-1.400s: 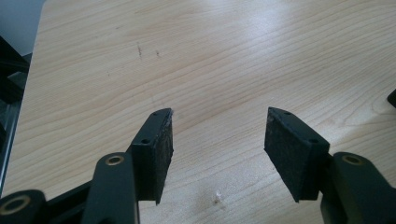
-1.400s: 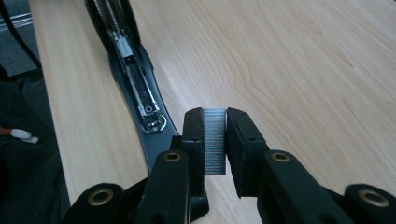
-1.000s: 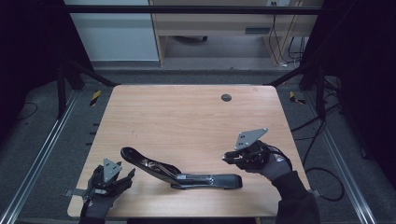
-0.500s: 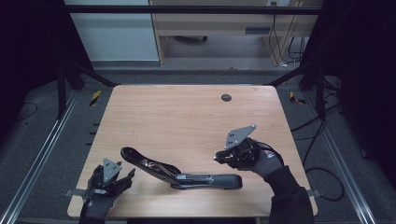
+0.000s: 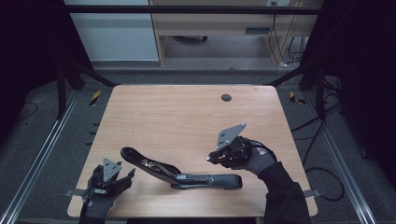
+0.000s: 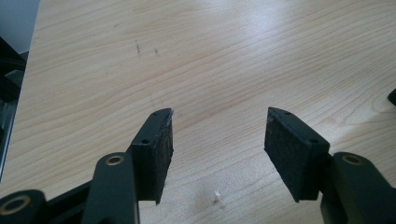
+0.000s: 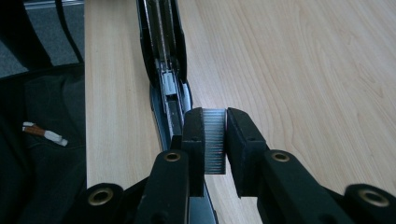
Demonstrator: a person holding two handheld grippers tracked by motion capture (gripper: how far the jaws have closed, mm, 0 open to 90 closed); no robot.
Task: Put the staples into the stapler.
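Observation:
A black stapler (image 5: 187, 175), swung open, lies near the front edge of the wooden table (image 5: 187, 116). In the right gripper view its open metal magazine channel (image 7: 163, 60) runs away from the jaws. My right gripper (image 5: 210, 158) hovers just right of and above the stapler, shut on a silvery strip of staples (image 7: 215, 140) held between its pads (image 7: 194, 140). My left gripper (image 5: 128, 175) rests at the table's front left, left of the stapler's raised arm. Its fingers (image 6: 156, 149) stand open over bare wood.
A dark round cable hole (image 5: 226, 97) sits at the back of the table. Metal rails (image 5: 42, 154) run along both sides. Cables (image 5: 322, 154) lie on the floor to the right, and a cabinet (image 5: 215, 28) stands beyond the far edge.
My right gripper has moved left toward the stapler with the staple strip in it. The left gripper and the stapler have stayed put.

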